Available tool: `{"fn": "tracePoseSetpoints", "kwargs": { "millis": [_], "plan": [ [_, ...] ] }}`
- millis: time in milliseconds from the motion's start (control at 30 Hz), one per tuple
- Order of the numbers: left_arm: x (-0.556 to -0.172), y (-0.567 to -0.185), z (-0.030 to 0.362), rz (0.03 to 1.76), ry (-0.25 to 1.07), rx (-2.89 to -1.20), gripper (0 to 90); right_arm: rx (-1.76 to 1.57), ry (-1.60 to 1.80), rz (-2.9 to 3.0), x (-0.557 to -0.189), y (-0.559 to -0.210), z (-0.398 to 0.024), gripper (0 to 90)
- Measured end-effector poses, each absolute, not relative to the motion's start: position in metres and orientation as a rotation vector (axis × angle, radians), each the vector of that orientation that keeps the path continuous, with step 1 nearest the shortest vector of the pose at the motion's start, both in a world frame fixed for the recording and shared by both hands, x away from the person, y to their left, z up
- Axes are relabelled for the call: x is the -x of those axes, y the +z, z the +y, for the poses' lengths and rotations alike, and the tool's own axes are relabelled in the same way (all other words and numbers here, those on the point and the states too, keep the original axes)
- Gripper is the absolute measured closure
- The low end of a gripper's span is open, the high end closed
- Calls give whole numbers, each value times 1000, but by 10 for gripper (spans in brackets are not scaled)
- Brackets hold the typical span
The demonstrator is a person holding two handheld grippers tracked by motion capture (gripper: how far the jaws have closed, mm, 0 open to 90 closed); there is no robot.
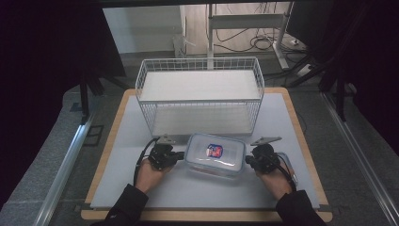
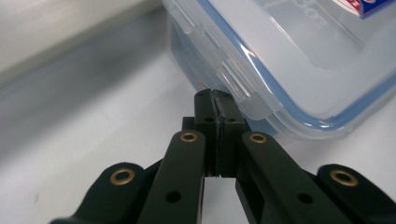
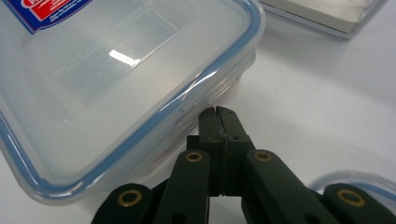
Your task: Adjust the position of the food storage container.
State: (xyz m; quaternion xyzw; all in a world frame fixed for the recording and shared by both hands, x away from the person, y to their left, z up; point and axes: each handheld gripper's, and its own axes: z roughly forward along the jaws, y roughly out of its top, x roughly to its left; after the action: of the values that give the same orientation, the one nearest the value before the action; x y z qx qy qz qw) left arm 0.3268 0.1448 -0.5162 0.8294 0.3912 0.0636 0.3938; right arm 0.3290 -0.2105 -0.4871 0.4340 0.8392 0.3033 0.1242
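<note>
From above, your lidded container (image 1: 215,155) lies flat on the white table (image 1: 188,188), just in front of the wire basket (image 1: 200,94), its long axis running left to right between your left gripper (image 1: 178,155) and right gripper (image 1: 248,161), one at each short end. In the left gripper view, your jaws are pressed together on nothing, tips at a raised side clasp (image 2: 238,81) under the blue-sealed lid. In the right gripper view, your jaws are likewise closed and empty, tips against the container's side wall, with the red and blue label (image 3: 46,10) visible
</note>
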Motion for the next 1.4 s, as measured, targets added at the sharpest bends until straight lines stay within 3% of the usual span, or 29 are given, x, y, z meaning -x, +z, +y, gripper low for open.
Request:
{"fn": "tracePoseSetpoints", "kwargs": {
  "millis": [367, 667, 867, 1100, 1400],
  "plan": [
    [-289, -514, 169, 1061, 163, -2100, 900, -1187, 954, 2528, -326, -491, -190, 897],
    [-287, -515, 172, 1073, 196, -2087, 886, -1139, 966, 2548, -320, -492, -186, 896],
    [-277, -505, 181, 1045, 245, -2014, 860, -1089, 910, 2484, -296, -481, -211, 896],
    [-267, -506, 182, 1034, 283, -2043, 873, -1144, 843, 2449, -268, -481, -243, 896],
    [-259, -508, 186, 1046, 304, -2050, 867, -1218, 863, 2392, -274, -481, -268, 897]
  ]
}}
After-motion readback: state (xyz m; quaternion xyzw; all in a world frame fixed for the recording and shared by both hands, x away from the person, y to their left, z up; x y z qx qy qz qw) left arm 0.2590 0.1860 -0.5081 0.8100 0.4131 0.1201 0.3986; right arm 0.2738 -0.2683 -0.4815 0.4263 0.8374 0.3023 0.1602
